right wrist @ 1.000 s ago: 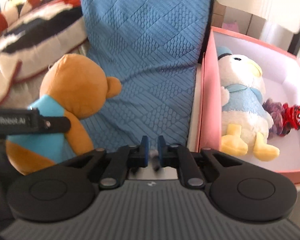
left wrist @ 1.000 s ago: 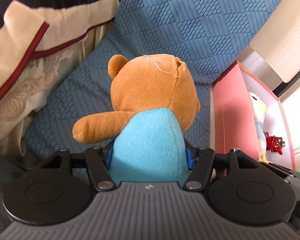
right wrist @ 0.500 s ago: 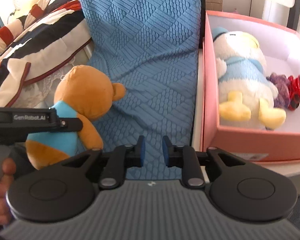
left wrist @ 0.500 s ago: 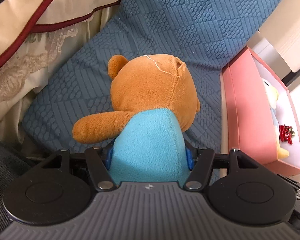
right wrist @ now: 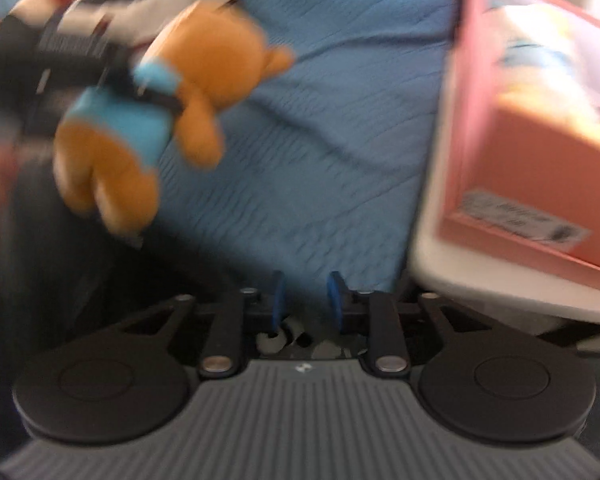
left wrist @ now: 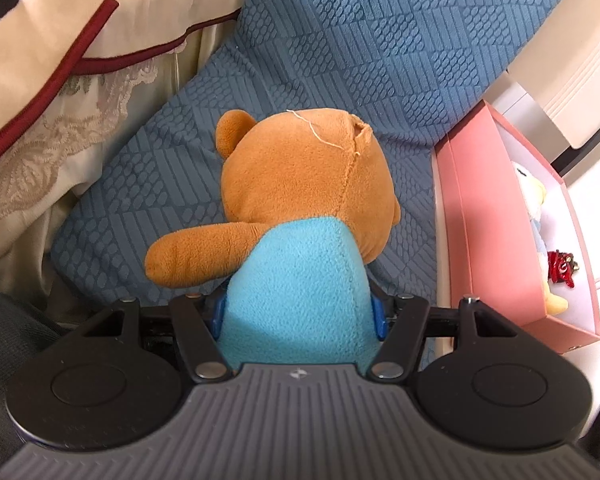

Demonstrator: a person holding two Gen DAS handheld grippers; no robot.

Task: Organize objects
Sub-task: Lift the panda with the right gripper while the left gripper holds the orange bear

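My left gripper (left wrist: 299,312) is shut on a brown teddy bear (left wrist: 304,184) in a light blue shirt, gripping its body and holding it in the air above the blue textured blanket (left wrist: 340,48). The bear also shows in the right wrist view (right wrist: 156,92), held by the left gripper (right wrist: 140,80) at the upper left. My right gripper (right wrist: 306,300) is empty with its blue pads a small gap apart, low over the blanket. A pink box (left wrist: 496,232) at the right holds a white and blue plush (left wrist: 534,204) and a small red toy (left wrist: 562,270).
A striped cream, black and red quilt (left wrist: 60,40) is piled at the upper left. The pink box (right wrist: 520,128) stands on a white ledge (right wrist: 480,264) at the right of the blanket. White furniture (left wrist: 580,64) stands behind the box.
The right gripper has dropped back and lower with its pads opening slightly; its view is now blurred. The left gripper keeps its hold on the bear and has shifted over the blanket.
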